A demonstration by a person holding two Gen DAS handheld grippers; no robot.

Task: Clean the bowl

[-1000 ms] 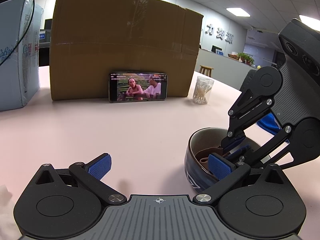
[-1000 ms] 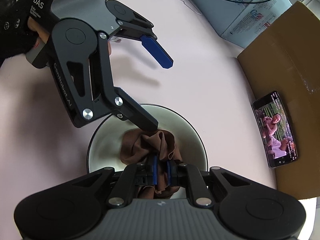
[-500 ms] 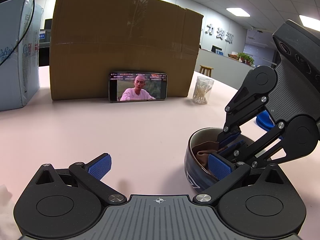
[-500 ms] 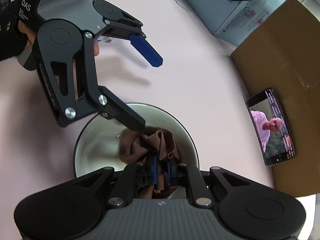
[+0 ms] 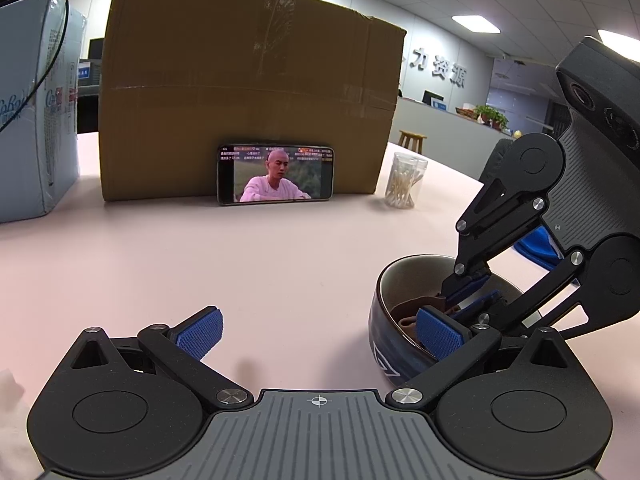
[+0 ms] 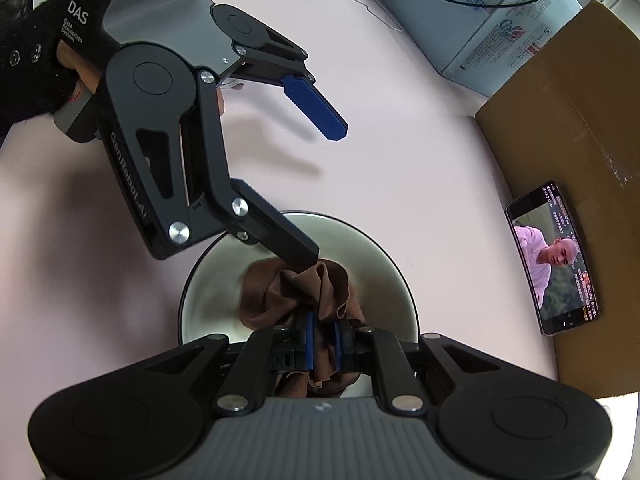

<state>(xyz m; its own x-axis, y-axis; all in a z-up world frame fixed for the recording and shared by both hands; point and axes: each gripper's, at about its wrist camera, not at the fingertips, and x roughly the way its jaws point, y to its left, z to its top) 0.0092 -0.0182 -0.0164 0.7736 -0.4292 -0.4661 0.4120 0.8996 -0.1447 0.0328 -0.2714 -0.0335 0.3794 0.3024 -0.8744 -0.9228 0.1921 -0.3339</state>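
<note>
1. the step in hand looks like the wiping itself: the brown cloth [image 6: 296,296] is down inside the bowl [image 6: 372,264], against its pale inner wall, so i judge the cleaning is under way and not finished.
2. the bowl sits on the pink surface [image 5: 240,264], ahead and to the right of the left hand-held gripper [image 5: 316,334] and directly below the right hand-held gripper [image 6: 322,340].
3. the right hand-held gripper is closed down to a narrow gap, its blue pads [image 6: 309,336] pinching a fold of the cloth; the rest of the cloth bunches out ahead of its tips into the bowl's bottom.
4. the left hand-held gripper is spread wide. its right finger [image 5: 438,336] reaches over the near rim into the bowl and looks to be touching or nearly touching the cloth; its left finger [image 5: 200,332] hangs over bare surface outside the bowl. it grips nothing. whether the inner finger presses the bowl wall i cannot tell.
5. next, by my judgement, the right one needs to sweep the cloth around the inner wall, while the left steadies the rim so the bowl does not slide or tip.
6. beyond the bowl, well ahead of the left hand-held gripper, a phone [image 5: 276,174] leans on a cardboard box [image 5: 248,92], with a jar of cotton swabs [image 5: 404,180] just right of them.
</note>
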